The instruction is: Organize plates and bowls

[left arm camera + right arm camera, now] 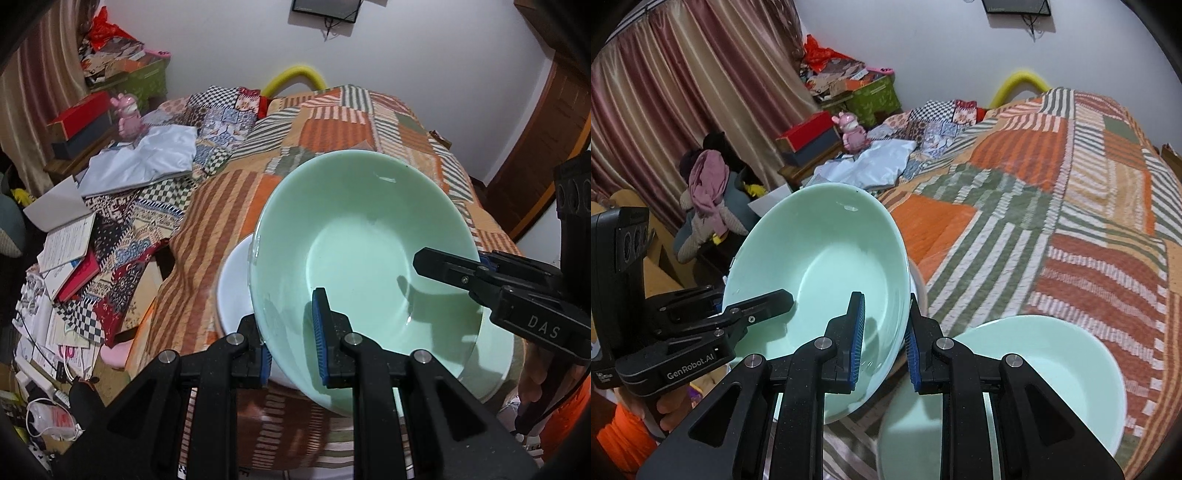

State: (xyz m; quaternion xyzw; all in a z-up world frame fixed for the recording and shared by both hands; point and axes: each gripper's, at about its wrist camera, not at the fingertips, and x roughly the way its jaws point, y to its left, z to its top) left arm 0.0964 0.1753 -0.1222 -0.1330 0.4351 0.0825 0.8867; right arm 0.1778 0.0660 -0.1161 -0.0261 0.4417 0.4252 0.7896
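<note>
A mint green bowl (354,236) hangs tilted above the patchwork quilt (332,125), gripped on two sides. My left gripper (291,339) is shut on its near rim, one pad inside and one outside. My right gripper (476,264) is shut on the opposite rim. In the right wrist view the same bowl (827,258) sits between my right gripper (884,339) and my left gripper (738,301). A white bowl (236,288) lies on the quilt just under it. A second mint green bowl (1052,369) rests on the quilt to the right.
The striped quilt (1052,184) stretches back to the white wall. To the left lie a white cloth (147,158), books and papers (66,251), a pink figurine (129,118) and stacked boxes (81,125). A hand and an orange sleeve (628,432) show at the lower left.
</note>
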